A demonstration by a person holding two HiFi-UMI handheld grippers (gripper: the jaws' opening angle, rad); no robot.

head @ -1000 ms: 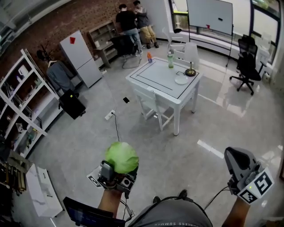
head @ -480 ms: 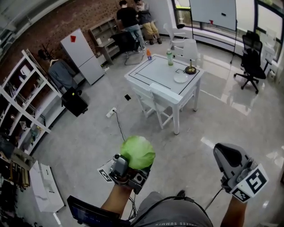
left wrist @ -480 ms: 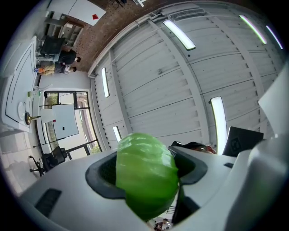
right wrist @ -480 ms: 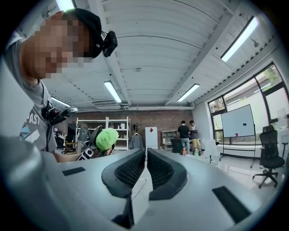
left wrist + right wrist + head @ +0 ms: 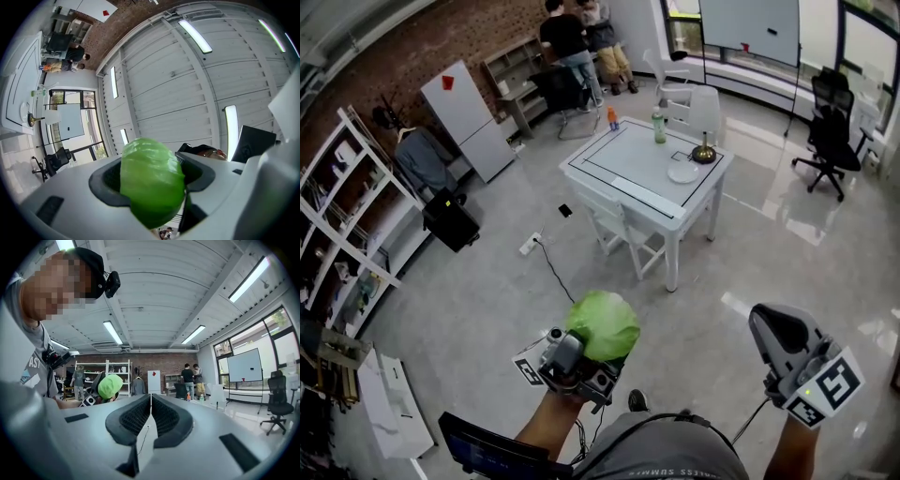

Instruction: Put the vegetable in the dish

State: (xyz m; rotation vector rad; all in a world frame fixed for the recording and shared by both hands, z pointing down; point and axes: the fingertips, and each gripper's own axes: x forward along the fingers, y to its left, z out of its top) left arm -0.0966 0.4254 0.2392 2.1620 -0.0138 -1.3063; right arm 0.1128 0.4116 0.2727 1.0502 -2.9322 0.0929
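One cabbage [image 5: 602, 323], underside inside left tongs [image 5: 592, 349]

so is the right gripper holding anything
No, the right gripper has its jaws closed together with nothing between them.

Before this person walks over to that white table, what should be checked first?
1. Cabbage clamped in the left tool: ok.
2. Right tool shut with nothing in it: ok.
3. Dish on the table looks bare: ok.
4. Dish within reach: not ok, the table stands well ahead.
5. Clear way there: not ok, a cable lies on the floor close to the path.
6. Chair at the near side blocks access: cannot tell.
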